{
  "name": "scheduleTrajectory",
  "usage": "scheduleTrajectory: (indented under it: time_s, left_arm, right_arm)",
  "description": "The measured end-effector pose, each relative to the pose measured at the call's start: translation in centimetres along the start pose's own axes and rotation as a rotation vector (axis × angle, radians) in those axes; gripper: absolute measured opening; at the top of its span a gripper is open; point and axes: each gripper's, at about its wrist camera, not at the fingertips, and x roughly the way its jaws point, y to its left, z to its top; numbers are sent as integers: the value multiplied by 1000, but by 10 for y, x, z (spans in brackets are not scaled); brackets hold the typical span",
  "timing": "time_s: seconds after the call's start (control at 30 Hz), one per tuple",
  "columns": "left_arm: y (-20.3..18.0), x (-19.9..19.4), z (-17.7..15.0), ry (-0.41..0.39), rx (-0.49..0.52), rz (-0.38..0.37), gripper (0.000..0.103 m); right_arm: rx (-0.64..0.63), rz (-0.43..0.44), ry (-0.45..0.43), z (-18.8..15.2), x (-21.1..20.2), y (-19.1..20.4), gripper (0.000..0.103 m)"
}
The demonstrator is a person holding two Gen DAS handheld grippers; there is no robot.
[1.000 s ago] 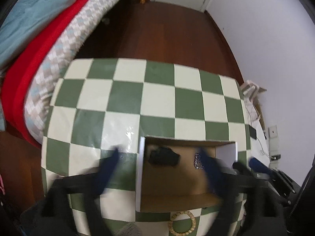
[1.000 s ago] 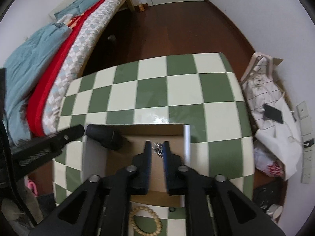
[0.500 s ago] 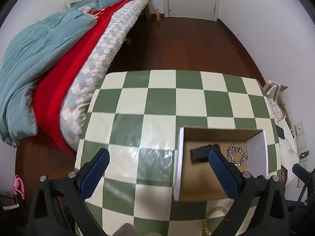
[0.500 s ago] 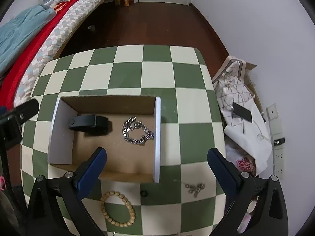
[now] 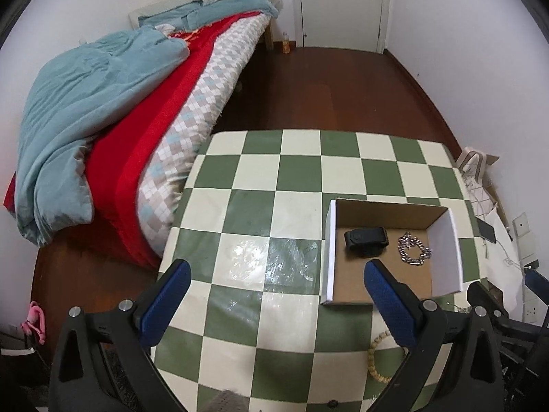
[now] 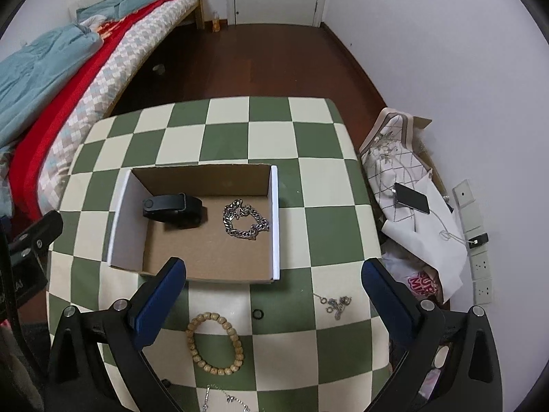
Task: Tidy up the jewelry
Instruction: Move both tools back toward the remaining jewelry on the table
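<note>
Two pieces already lie in the cardboard box (image 6: 206, 237): a black wristband (image 6: 173, 210) and a silver chain bracelet (image 6: 244, 222), side by side, apart. On the checkered tabletop (image 6: 288, 137) nearer the camera sit a wooden bead bracelet (image 6: 214, 343), a small black ring (image 6: 257, 314) and a thin tangled chain (image 6: 334, 304). A bed (image 5: 103, 110) stands left; a phone (image 6: 411, 201) rests on a bag. Both the left gripper (image 5: 276, 304) and right gripper (image 6: 272, 302) hover spread wide, released, holding nothing. Pink lettering on the floor packaging is unreadable.
</note>
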Motion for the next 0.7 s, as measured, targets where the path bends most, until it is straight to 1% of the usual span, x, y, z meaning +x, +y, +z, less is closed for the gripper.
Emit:
scheduleTrajectory:
  time_s: [0.3,0.5,0.63,0.7]
  left_arm:
    - [4,-60,-12,-93,34,-21,103]
    - [12,-94,-19,-147,31,-24,103]
    - [15,-103,-31,-152,30,-24,103]
    - [15,-99,-43,-132,41,-14,103]
  right_arm:
    - [42,9,-109,-15,-66,-5,103]
    - [67,27,-166,-26,-107,-9,103]
    - [83,45,-176,-41,-124,-13,103]
    - [92,56,-160,-52,-125,-16,103]
